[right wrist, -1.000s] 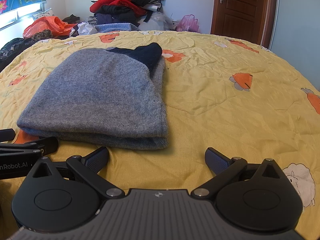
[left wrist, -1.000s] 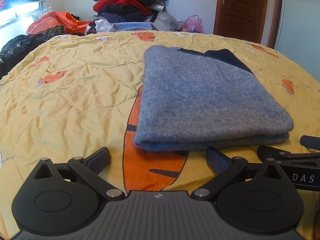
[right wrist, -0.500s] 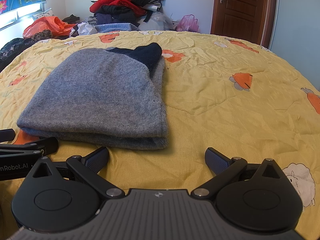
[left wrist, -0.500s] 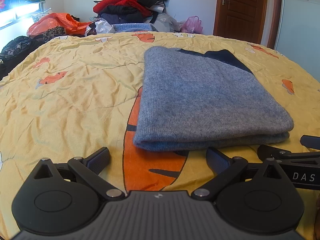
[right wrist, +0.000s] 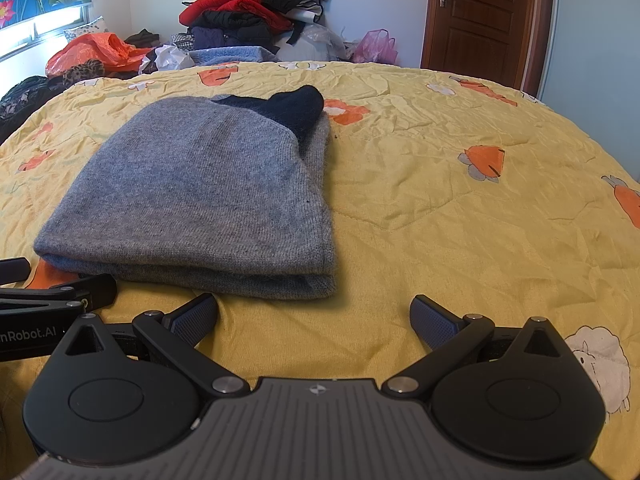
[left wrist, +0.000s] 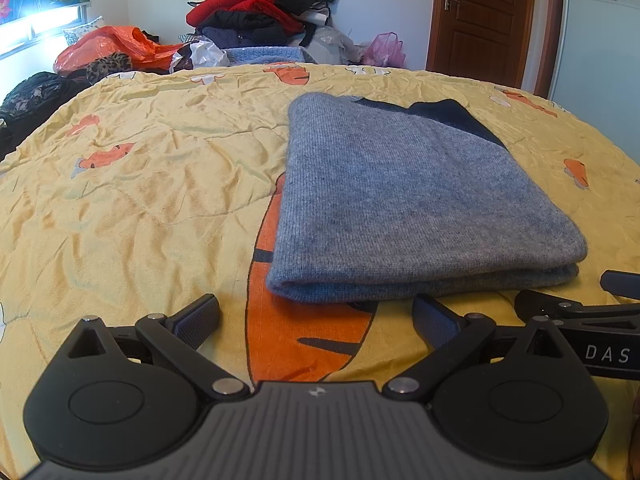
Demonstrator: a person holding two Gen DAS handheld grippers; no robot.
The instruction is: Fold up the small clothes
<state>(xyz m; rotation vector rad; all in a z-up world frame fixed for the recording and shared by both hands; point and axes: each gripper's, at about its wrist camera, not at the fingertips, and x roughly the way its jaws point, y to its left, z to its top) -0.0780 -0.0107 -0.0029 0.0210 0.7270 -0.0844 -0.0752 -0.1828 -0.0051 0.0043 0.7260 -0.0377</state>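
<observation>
Left wrist view: the left tool [left wrist: 316,316] sits at the bottom of the frame with its two fingers spread wide apart and nothing between them, just short of the near edge of the grey knit garment [left wrist: 404,200]. Right wrist view: the right tool [right wrist: 314,316] is likewise spread and empty, below and slightly right of the same garment [right wrist: 200,196] at centre left. Each tool shows at the lower side edge of the other's frame. The garment lies flat on the yellow bedspread [left wrist: 132,200], doubled into a compact rectangle with stacked layers at its near edge and a dark navy part [right wrist: 288,108] protruding at the far end. Judged from this, its folding is essentially complete; the heap of clothes [left wrist: 260,12] at upper centre may hold remaining items.
</observation>
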